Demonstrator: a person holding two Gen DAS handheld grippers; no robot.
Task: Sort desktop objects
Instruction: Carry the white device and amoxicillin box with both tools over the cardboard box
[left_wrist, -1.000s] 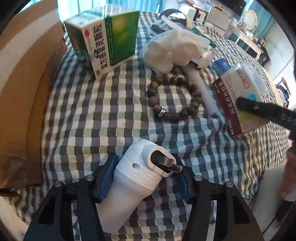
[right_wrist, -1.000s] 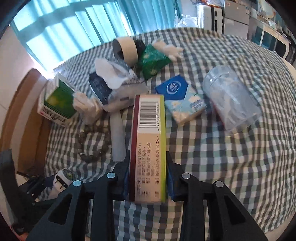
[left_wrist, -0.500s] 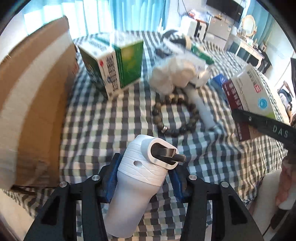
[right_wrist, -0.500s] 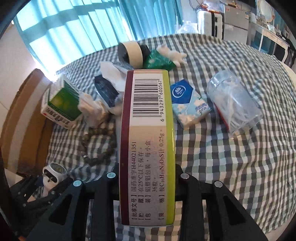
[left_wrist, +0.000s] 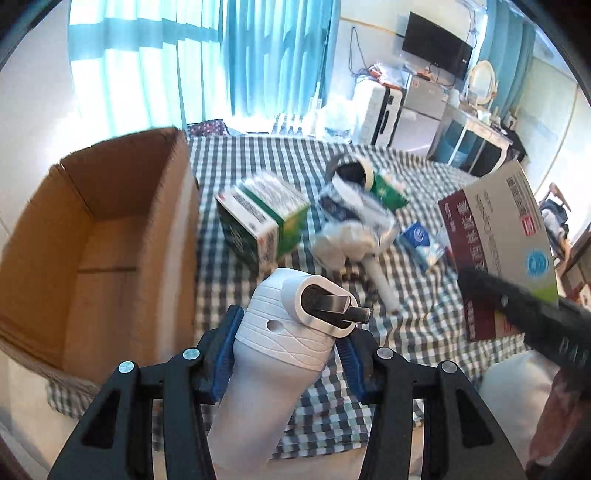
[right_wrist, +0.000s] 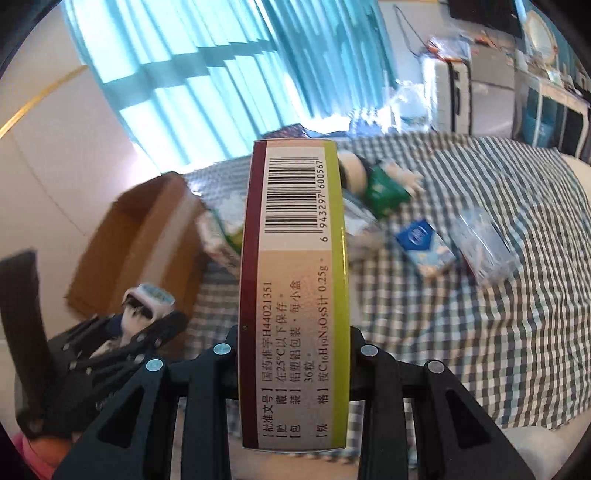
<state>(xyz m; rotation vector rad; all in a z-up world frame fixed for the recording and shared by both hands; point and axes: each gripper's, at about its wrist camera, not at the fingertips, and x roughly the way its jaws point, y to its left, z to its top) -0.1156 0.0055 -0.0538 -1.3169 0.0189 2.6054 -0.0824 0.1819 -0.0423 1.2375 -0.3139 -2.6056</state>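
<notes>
1. My left tongs (left_wrist: 286, 360) clamp the white bottle (left_wrist: 280, 354), lifted above the checked counter (left_wrist: 413, 332).
2. My right tongs (right_wrist: 293, 354) pinch the medicine box (right_wrist: 295, 295) edge-on, upright.
3. The open cardboard box (left_wrist: 92, 240) sits at ten o'clock.

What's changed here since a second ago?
Both grippers have lifted their loads off the checked tablecloth: the left gripper raised the white shaver, the right gripper raised the medicine box. The cardboard box now shows its open inside. Both grips stayed closed; the clutter on the table stayed put.
</notes>
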